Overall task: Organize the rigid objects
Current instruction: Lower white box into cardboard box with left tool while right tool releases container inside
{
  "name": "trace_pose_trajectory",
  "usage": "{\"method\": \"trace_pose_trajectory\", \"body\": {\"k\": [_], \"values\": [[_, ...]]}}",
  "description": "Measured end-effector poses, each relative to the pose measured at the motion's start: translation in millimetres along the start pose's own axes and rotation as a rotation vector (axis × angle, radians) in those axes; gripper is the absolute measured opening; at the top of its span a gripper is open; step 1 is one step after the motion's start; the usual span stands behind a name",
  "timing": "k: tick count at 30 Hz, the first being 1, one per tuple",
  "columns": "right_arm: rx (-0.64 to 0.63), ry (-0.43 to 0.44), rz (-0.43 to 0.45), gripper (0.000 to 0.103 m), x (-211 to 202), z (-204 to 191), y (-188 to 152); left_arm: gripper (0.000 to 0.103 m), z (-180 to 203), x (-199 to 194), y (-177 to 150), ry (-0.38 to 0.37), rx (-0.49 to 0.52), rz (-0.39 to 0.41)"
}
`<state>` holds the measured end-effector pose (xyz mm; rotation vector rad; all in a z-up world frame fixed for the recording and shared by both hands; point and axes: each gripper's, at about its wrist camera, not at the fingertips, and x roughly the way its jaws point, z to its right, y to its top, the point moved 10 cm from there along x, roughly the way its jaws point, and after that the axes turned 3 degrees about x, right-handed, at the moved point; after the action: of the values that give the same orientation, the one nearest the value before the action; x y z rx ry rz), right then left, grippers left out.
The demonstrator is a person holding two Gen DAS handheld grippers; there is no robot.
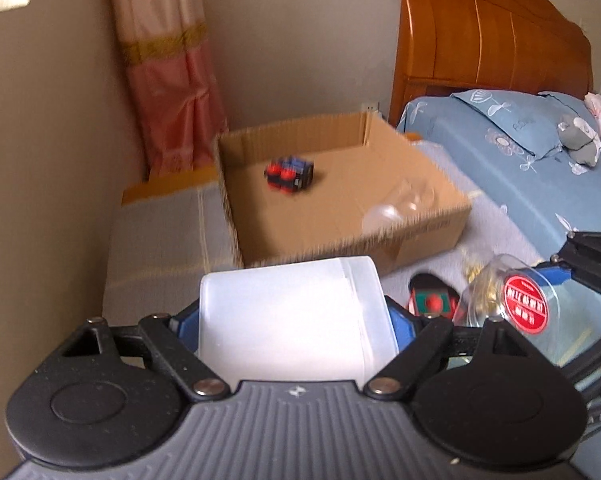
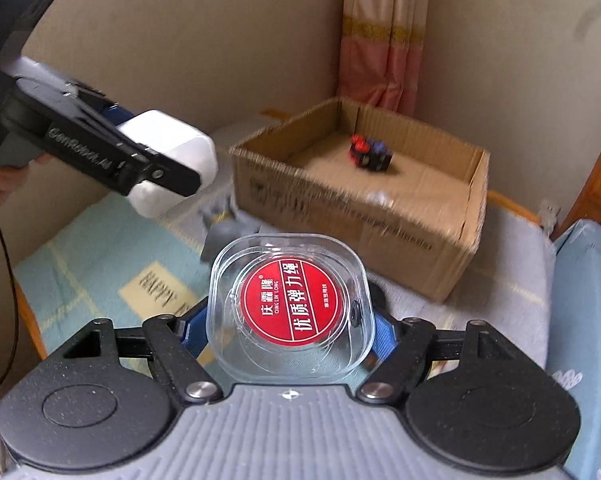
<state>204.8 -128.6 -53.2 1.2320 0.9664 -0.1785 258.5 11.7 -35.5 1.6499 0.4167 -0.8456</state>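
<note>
Left wrist view, tongs: the left gripper [image 1: 296, 320] is closed on a white translucent plastic tub [image 1: 292, 320], which is clamped between the blue pads and held up in the air.
Left wrist view, target: an open brown cardboard box [image 1: 420, 236] is seen ahead on a pale padded surface beside a blue flowered bed cover [image 1: 500, 168].
Left wrist view, already stored: a small red, blue and black block toy [image 1: 289, 176] lies on the box floor; something clear and rounded [image 1: 396, 208] seems to lie near the box's front wall, though blur prevents naming it.
Left wrist view, still out: a red and green toy piece [image 1: 432, 304] and some small gold bits [image 1: 474, 272] are left on the surface in front of the box.
Right wrist view, tongs: the right gripper [image 2: 290, 320] is closed on a clear square plastic case with a round red label [image 2: 290, 308], gripped at its two sides.
Right wrist view, writing: "QING LIN LONG" and the Chinese characters 庆霖隆 and 优质弹力绳 are read on the red label; "GenRobot.AI" is read on the other gripper's side.
Right wrist view, other items: a grey object [image 2: 224, 236] lies in front of the box; what it is cannot be told.
Progress: judged partly done, with at least one item boxed, two in hand and not yet over the box, and several left outside.
</note>
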Motion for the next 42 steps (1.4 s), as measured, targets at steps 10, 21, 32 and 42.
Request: {"method": "trace_pose_trajectory", "body": {"k": [10, 21, 32, 42], "values": [[-0.020, -0.028, 0.071, 0.081, 1.5, 29.0, 53.3, 0.085, 1.0, 40.8, 62.4, -0.010, 0.059, 0.001], [0.017, -0.063, 0.079, 0.081, 20.0, 67.9, 84.8, 0.089, -7.0, 95.5, 75.2, 0.003, 0.055, -0.062], [0.053, -0.107, 0.077, 0.081, 38.1, 93.7, 103.6, 0.096, -18.4, 80.1, 53.8, -0.017, 0.027, -0.030], [0.096, -0.142, 0.025, 0.081, 80.3, 115.2, 126.2, 0.097, -35.4, 51.8, 40.3, -0.003, -0.022, 0.008]]}}
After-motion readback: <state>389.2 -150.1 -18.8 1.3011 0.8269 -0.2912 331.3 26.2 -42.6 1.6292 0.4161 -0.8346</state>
